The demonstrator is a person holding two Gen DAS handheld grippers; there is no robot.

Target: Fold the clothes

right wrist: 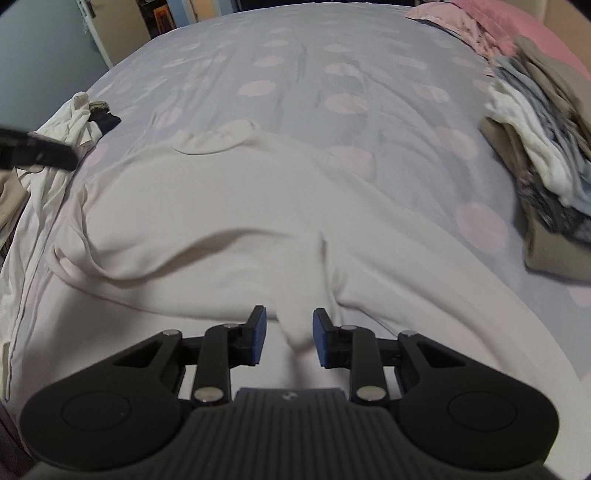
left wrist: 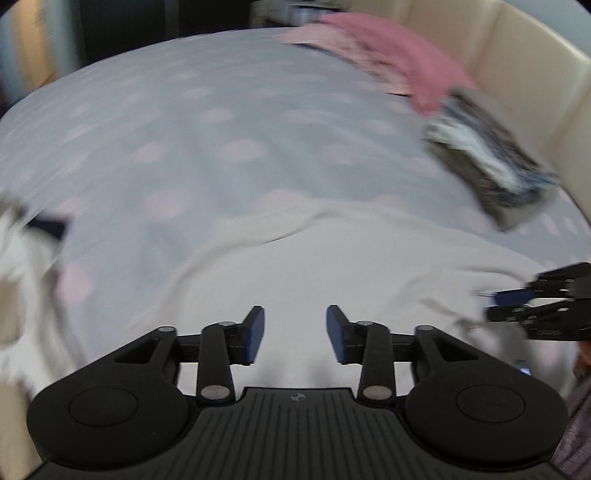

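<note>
Across the near half of the bed (right wrist: 303, 66) lies the cream top (right wrist: 236, 192), spread mostly flat with its neckline (right wrist: 214, 142) pointing away from me, so the body is laid out for folding. One raised ridge of its cloth (right wrist: 295, 325) stands up right between my right fingers (right wrist: 289, 336). They are parted, with the blue pads (right wrist: 320, 338) on either side of that ridge and a gap on each side; I judge they bracket it without pinching it, either about to close or just let go.

My left fingers (left wrist: 294, 339) are spread wide and carry nothing, hovering over the same top (left wrist: 332, 266) near its lower part. That view is smeared with motion, so I cannot say how high they are above the cloth. From there my right tool (left wrist: 546, 302) shows at the right edge, low over the fabric.

A stack of folded garments (right wrist: 546, 162) sits to the right on the bed, with pink clothes (right wrist: 491, 26) behind it, which looks like where finished pieces go. A looser heap of pale clothes (right wrist: 62, 147) lies at the left edge. Whether this top is partway through its fold or being laid out for one, the pictures do not settle.
</note>
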